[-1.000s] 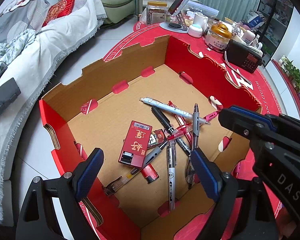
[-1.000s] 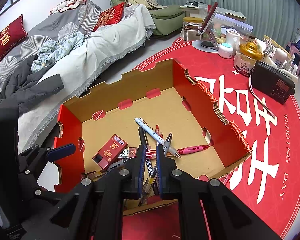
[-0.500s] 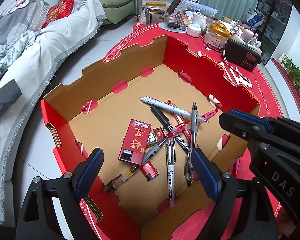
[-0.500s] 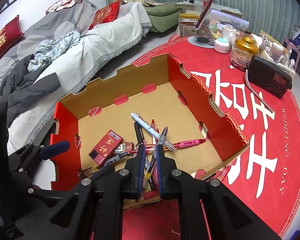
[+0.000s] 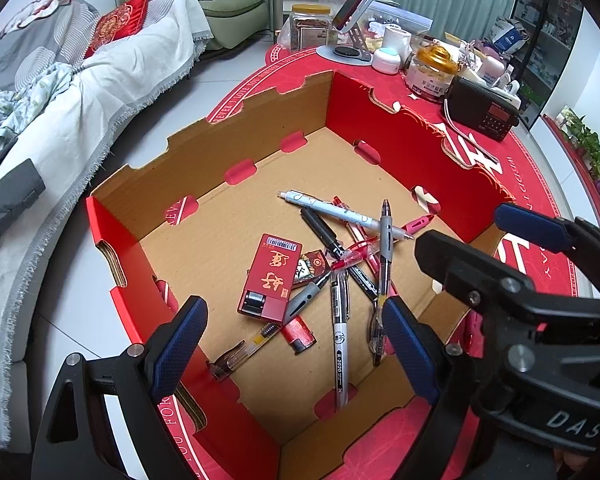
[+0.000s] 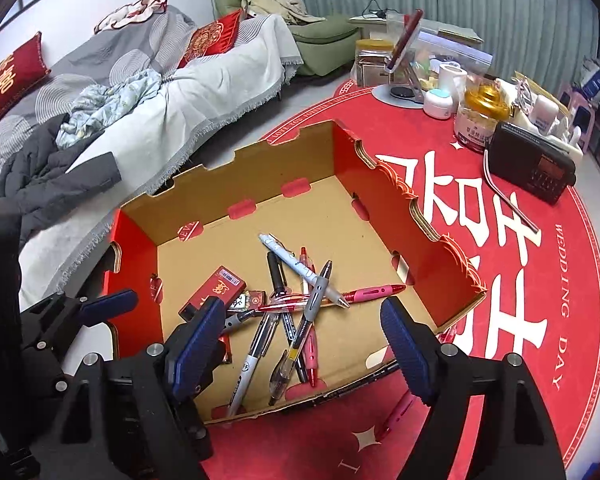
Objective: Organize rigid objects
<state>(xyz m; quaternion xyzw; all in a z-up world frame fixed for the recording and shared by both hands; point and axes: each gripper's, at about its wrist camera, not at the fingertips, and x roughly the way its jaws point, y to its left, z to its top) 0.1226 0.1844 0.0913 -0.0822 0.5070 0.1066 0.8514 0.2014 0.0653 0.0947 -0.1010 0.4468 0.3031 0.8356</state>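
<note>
Pens (image 6: 300, 312) lie crisscrossed in box (image 6: 380, 184); right gripper (image 6: 304, 344) opening, empty.

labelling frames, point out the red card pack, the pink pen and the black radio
red card pack (image 5: 271, 276): left wrist view, middle of its printed top face
pink pen (image 6: 370, 292): right wrist view, on its pink grip section
black radio (image 6: 530, 168): right wrist view, on its dark front face
</note>
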